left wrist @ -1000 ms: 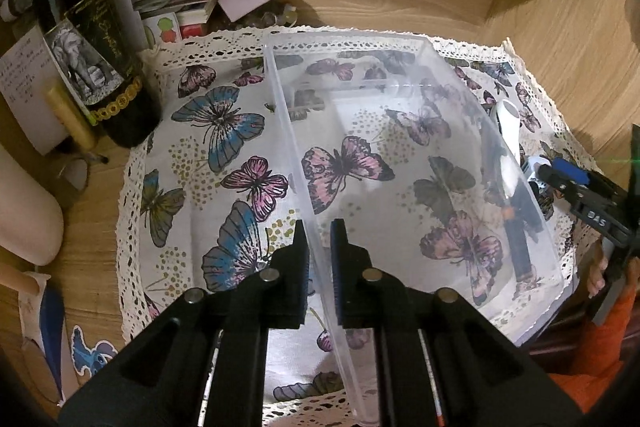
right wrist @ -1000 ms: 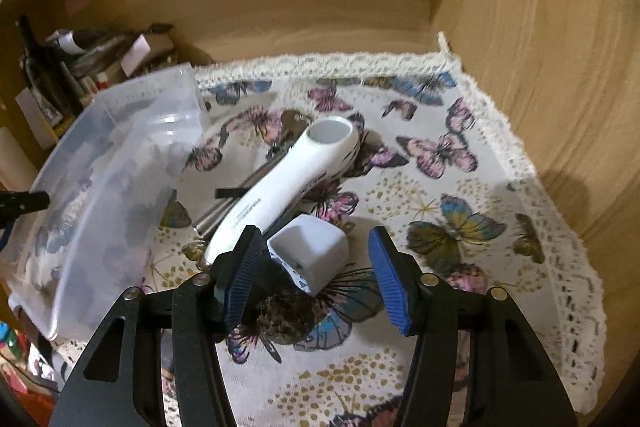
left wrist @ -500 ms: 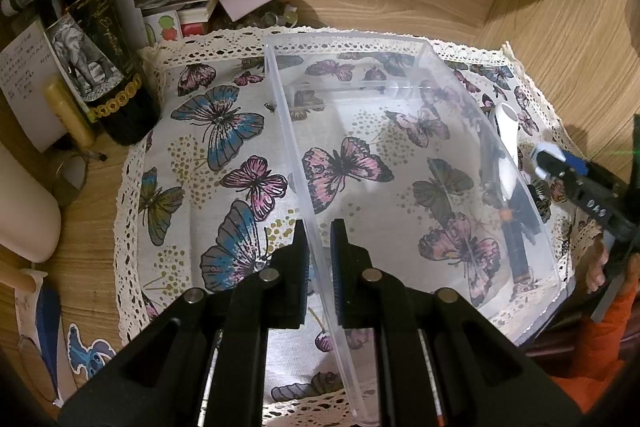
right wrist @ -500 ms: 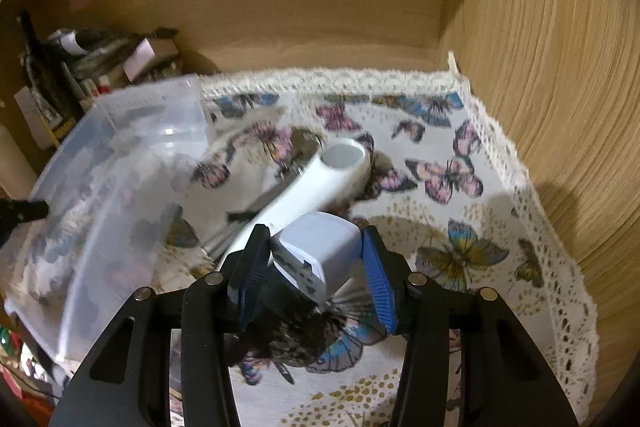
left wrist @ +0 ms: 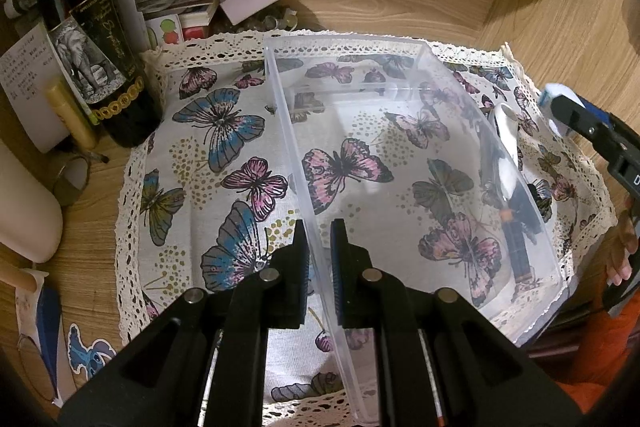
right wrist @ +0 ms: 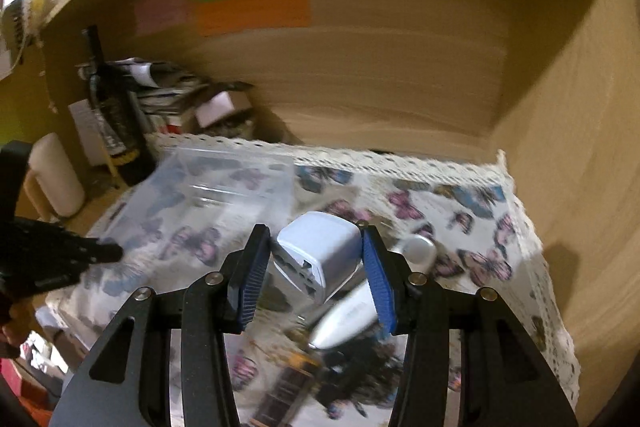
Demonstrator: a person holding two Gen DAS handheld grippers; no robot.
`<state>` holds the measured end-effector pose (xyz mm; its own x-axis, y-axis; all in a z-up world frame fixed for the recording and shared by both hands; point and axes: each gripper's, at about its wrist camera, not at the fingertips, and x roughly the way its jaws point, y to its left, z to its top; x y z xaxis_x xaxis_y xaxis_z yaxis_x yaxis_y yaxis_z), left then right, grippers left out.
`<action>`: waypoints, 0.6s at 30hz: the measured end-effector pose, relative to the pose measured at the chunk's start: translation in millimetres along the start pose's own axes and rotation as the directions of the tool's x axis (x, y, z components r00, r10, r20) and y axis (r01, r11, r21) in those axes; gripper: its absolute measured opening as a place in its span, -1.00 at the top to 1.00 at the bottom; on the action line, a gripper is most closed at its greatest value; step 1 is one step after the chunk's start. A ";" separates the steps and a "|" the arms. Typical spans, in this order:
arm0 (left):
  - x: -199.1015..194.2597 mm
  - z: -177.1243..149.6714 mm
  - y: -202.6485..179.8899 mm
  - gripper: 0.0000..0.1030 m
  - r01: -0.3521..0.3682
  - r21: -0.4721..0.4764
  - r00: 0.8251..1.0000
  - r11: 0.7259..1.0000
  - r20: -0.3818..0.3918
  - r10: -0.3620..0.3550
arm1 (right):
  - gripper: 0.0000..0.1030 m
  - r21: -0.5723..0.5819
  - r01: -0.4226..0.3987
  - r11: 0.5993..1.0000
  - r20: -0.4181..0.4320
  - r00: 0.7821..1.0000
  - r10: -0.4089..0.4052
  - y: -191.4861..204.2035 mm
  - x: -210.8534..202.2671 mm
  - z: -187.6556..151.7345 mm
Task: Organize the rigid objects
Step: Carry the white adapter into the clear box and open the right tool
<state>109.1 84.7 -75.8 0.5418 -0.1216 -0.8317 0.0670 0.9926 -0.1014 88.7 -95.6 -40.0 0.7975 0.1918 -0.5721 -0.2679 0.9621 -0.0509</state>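
On the butterfly cloth (left wrist: pixel 224 155), my left gripper (left wrist: pixel 319 259) has its jaws clamped on the clear bin's (left wrist: pixel 400 163) near wall. In the right view, my right gripper (right wrist: pixel 316 267) pinches the white adapter cube (right wrist: pixel 320 251), lifted above the cloth beside the bin.

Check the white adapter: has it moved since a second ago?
Yes. The white adapter, clamped in the right gripper, has gone up off the butterfly cloth; the white handled tool it sat against now lies below it.
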 end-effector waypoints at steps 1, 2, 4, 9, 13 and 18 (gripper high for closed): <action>-0.1 0.0 -0.2 0.80 -0.001 0.000 1.000 1.000 0.000 0.001 | 0.15 -0.008 -0.011 1.000 0.001 1.000 0.011 5.4 0.8 1.2; -0.3 -0.1 -0.4 0.80 0.000 0.001 1.000 1.000 0.000 0.000 | 0.15 -0.017 -0.020 1.000 0.001 1.000 0.020 9.8 2.3 2.5; -0.5 -0.1 -0.8 0.79 0.001 0.003 1.000 1.000 0.001 -0.001 | 0.15 -0.037 -0.043 0.998 -0.005 0.999 0.043 19.7 7.2 5.5; -0.5 0.1 0.7 0.79 0.012 0.008 1.000 1.000 0.005 -0.012 | 0.15 -0.091 -0.080 0.993 -0.042 0.996 0.076 42.3 26.3 10.1; -0.6 -0.2 1.3 0.78 0.020 0.011 1.000 1.000 0.007 -0.021 | 0.15 -0.121 -0.105 0.987 -0.093 0.991 0.094 54.5 45.5 11.5; -0.9 -0.5 2.0 0.78 0.034 0.010 0.999 0.999 0.008 -0.034 | 0.15 -0.162 -0.126 0.979 -0.158 0.982 0.101 66.8 64.2 10.7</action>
<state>108.4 86.9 -75.5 0.5458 -0.1557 -0.8233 0.0936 0.9878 -0.1248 127.8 -16.9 -71.4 0.6713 0.2546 -0.6961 -0.4504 0.8860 -0.1103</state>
